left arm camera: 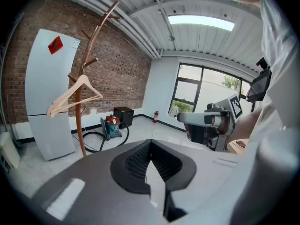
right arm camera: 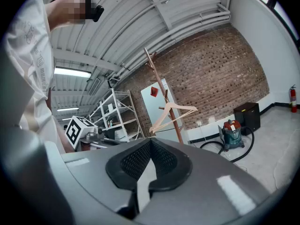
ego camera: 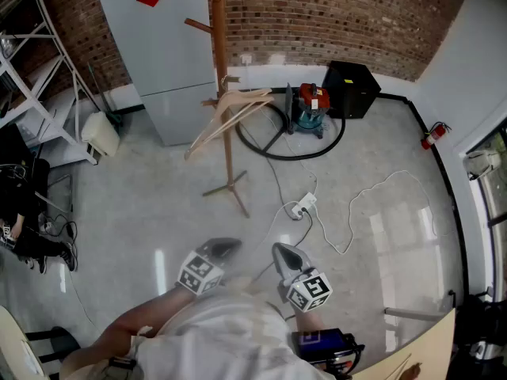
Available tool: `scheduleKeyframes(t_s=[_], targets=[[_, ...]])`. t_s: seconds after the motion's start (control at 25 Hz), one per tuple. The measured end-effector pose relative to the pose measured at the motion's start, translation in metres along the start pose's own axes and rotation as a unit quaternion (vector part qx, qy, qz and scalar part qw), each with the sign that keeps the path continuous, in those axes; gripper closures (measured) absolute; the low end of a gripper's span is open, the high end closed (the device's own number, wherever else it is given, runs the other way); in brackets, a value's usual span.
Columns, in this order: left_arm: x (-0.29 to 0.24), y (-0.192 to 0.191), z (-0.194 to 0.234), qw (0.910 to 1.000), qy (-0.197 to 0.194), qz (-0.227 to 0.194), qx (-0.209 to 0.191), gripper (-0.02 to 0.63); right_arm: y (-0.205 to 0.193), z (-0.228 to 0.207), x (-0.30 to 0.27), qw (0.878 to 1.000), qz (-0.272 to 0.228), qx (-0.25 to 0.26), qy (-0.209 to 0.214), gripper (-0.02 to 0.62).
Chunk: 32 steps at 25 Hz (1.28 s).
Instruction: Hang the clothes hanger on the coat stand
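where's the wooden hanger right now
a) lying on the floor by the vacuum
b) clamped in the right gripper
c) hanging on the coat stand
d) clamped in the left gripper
c: the hanger hangs by its hook from a peg of the coat stand, while the left gripper and the right gripper are both shut on nothing, well away from it.

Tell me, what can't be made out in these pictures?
Coat stand top: cut off by the head view's upper edge.
Hanger hook: too small anywhere to show which peg carries it.
Stand's feet: hidden behind the left gripper and right gripper in their own views.
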State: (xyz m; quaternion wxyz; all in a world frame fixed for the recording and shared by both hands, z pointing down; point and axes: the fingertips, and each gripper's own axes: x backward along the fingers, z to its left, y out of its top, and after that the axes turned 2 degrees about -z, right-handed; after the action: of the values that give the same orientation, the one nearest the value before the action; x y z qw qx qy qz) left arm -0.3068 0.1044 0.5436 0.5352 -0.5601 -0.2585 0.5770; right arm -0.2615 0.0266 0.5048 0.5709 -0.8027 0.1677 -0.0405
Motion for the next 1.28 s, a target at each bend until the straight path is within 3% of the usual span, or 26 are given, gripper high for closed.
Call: scheduleKeyframes(t_s=[0.48,0.8,1.04,1.28], targets=[[-0.017,-0.004,0.021,0.9987,-0.043,0.007,-0.026,0.604,0.014,-0.011,-0.002,0.997,-0.058,-0.014,-0.052,0.581],[-0.033,0.0,0.007,0.9902,-0.126,0.018,-0.057,0.604,0.007,-0.014,0.017,0.987,-0.078,-0.017,-0.141,0.58],[-0.067,0.004,-0.02,0.9727,-0.215,0.034,-0.08,0.604,0.004,-0.027,0.05,0.967,-0.095,-0.021,-0.234,0.58],[-0.094,-0.016,-0.095,0.9267,-0.35,0.069,-0.117,0.604,-0.015,-0.022,0.128,0.919,-0.127,-0.036,-0.371,0.581]])
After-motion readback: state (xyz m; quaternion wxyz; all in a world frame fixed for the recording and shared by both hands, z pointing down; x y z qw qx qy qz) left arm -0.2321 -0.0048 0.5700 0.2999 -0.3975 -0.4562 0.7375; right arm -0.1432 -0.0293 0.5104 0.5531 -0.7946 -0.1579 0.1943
